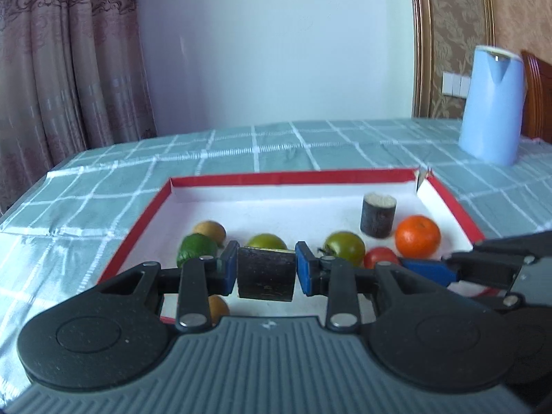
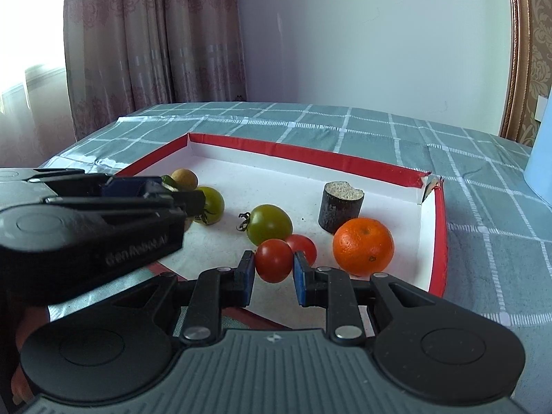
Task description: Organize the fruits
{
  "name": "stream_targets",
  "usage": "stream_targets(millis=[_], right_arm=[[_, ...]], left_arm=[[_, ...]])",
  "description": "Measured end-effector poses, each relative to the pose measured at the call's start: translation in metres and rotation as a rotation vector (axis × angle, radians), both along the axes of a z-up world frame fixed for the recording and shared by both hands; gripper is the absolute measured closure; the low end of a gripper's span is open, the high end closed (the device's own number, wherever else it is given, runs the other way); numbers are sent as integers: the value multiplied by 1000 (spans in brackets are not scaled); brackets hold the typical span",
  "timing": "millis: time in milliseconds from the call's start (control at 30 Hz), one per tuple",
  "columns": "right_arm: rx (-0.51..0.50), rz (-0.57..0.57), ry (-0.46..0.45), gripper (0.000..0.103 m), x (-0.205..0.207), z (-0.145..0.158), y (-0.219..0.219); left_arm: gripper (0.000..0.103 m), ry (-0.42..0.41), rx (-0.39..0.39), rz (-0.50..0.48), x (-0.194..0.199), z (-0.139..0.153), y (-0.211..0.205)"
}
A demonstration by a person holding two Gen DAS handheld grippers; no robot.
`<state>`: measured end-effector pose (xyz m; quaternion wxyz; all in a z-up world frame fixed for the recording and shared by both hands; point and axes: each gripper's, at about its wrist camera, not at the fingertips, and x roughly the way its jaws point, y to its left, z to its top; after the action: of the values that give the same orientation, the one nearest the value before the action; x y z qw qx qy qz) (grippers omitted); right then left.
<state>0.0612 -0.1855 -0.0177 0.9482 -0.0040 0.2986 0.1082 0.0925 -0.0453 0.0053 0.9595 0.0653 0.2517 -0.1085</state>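
A red-rimmed white tray (image 1: 286,177) (image 2: 438,241) holds the fruit. My left gripper (image 1: 266,270) is shut on a dark sugarcane piece (image 1: 266,276) and holds it over the tray's near side. A second sugarcane piece (image 1: 377,215) (image 2: 339,210) stands upright at the far right, beside an orange (image 1: 417,236) (image 2: 363,245). My right gripper (image 2: 274,270) has its pads on both sides of a red tomato (image 2: 273,260), shut on it. Another red tomato (image 2: 303,246), green tomatoes (image 1: 345,246) (image 2: 269,224) and yellow-brown fruits (image 1: 210,229) (image 2: 184,178) lie in the tray.
A light blue kettle (image 1: 493,107) stands on the checked tablecloth (image 1: 103,186) at the far right. Curtains hang behind the table's left end. The left gripper's body (image 2: 86,220) crosses the right wrist view at the left.
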Motion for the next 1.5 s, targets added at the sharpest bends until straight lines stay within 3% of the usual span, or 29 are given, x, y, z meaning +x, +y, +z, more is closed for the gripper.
stream_targets(millis=[333,467,800,933,1033,1167,1400,1500], right_arm=[[-7,1,-1,80,0,-2,2],[0,-1,4,80,0,-2,2],[17,-27,22,78,-1,-1,0],[20,-42,23,73,-1,-2,-2],[29,-51,22,71,-2,-2,-4],[27,-77,13,58,-4,-3,-7],[39,-102,6,49,-7,-2,-11],[51,-119,0,35,-9,-1,-14]], left_arm=[[71,64,11,52,13,-10,5],[70,47,15,68,12,-10,6],[49,25,25,80,9,-9,6],[32,5,27,91,8,-8,6],[24,-10,19,93,6,-7,7],[21,-1,24,94,7,-8,7],[12,-8,9,97,4,-7,9],[5,-33,1,110,-1,-5,11]])
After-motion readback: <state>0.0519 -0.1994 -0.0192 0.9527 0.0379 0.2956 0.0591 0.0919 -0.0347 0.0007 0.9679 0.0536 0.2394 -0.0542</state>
